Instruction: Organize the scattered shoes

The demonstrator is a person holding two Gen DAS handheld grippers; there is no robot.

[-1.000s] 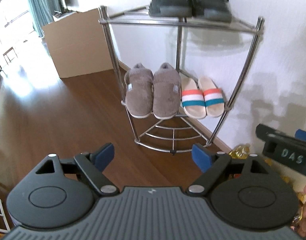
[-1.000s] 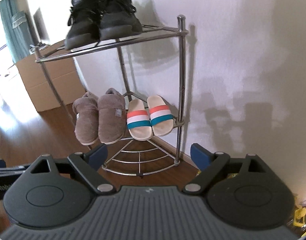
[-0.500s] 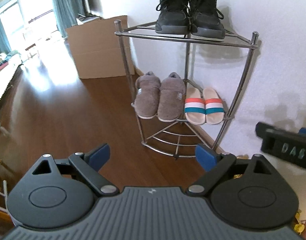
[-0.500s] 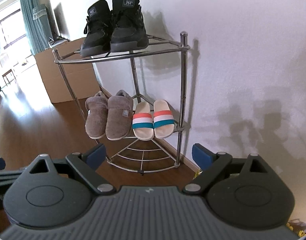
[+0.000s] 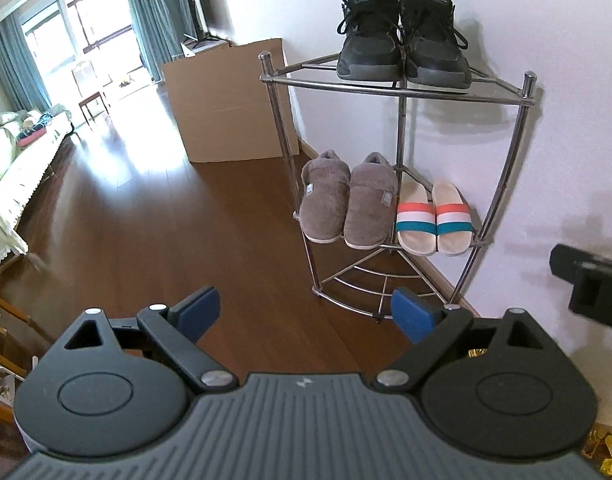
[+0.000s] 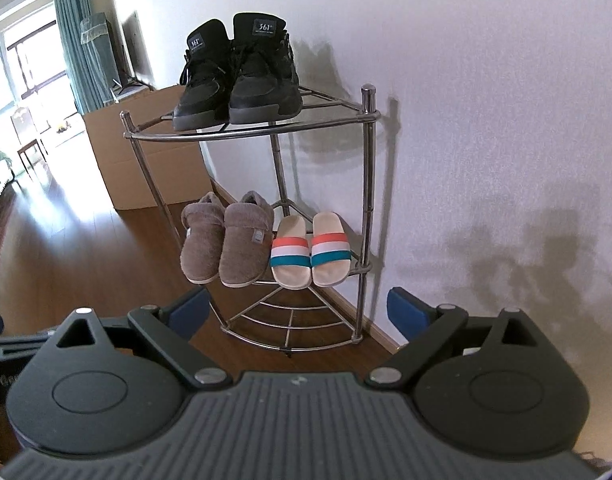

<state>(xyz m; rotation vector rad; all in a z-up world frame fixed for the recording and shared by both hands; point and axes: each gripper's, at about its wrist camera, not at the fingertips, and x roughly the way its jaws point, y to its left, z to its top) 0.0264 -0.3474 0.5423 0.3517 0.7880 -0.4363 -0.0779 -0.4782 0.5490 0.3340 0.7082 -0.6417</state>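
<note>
1. The left gripper is hanging with its blue pads spread wide and nothing between them, above bare wooden floor in front of the rack.
2. The right gripper is likewise standing spread and empty; its jaws have just been opening a little further, with no shoe between them.
3. Both tools are sitting well apart from the corner shoe rack, which is standing against the white wall.
4. The black sneakers are resting as a pair on the rack's top shelf, toes toward its front rail.
5. On the middle shelf the grey slippers are sitting side by side at the left edge, and the striped slides are lying just beside them toward the right post (toes overhanging the front rail slightly).
6. The bottom shelf is standing bare, and no loose shoe is showing on the floor in either view.
7. Judgement: the sorting is looking finished or nearly so. Doing this step well is meaning keeping the pads clear of the rack posts and checking for any stray pair beyond the cardboard box before stopping.
</note>
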